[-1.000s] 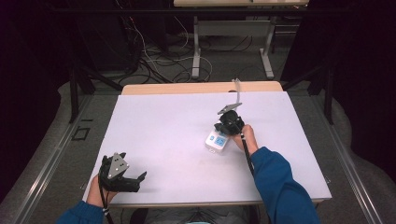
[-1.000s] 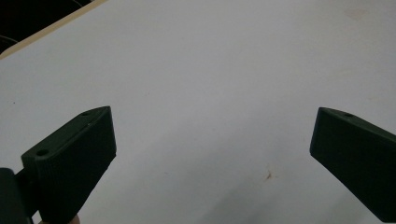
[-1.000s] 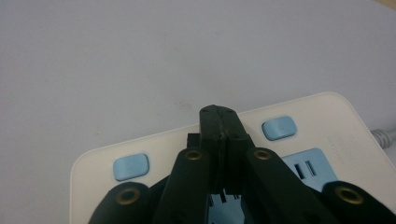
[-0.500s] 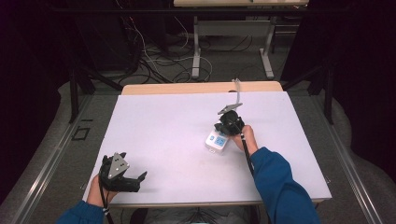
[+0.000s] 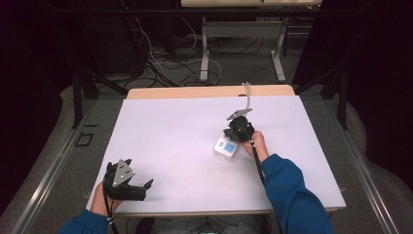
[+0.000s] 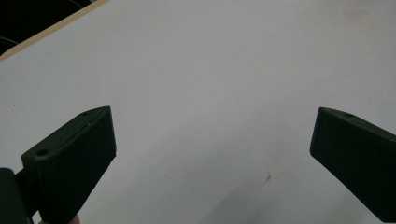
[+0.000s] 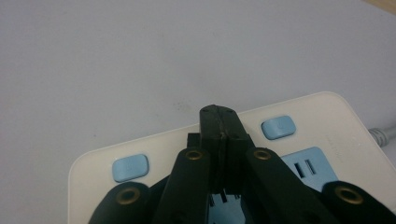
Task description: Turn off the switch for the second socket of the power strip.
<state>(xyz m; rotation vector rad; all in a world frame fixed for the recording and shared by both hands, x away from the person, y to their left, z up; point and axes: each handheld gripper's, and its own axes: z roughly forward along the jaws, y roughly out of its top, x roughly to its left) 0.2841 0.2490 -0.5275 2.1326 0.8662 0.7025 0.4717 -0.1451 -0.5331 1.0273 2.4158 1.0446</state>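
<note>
A white power strip [image 5: 225,148] with blue sockets and blue buttons lies on the right half of the white table [image 5: 170,131]. My right gripper [image 5: 233,140] hangs directly over it and points down at its top. In the right gripper view the power strip [image 7: 303,116] lies under my right gripper [image 7: 218,112], whose jaws are pressed together at the tips with nothing between them. A blue button [image 7: 131,167] sits to one side and another [image 7: 278,127] to the other. My left gripper [image 5: 144,189] rests near the table's front left edge. In the left gripper view my left gripper [image 6: 212,116] stands open over bare tabletop.
The table's far wooden edge [image 5: 209,91] runs behind the white surface. Beyond it, on the floor, stand another table's metal legs [image 5: 205,48] among loose cables [image 5: 160,68]. A grey cable [image 7: 385,135] leaves the strip's end.
</note>
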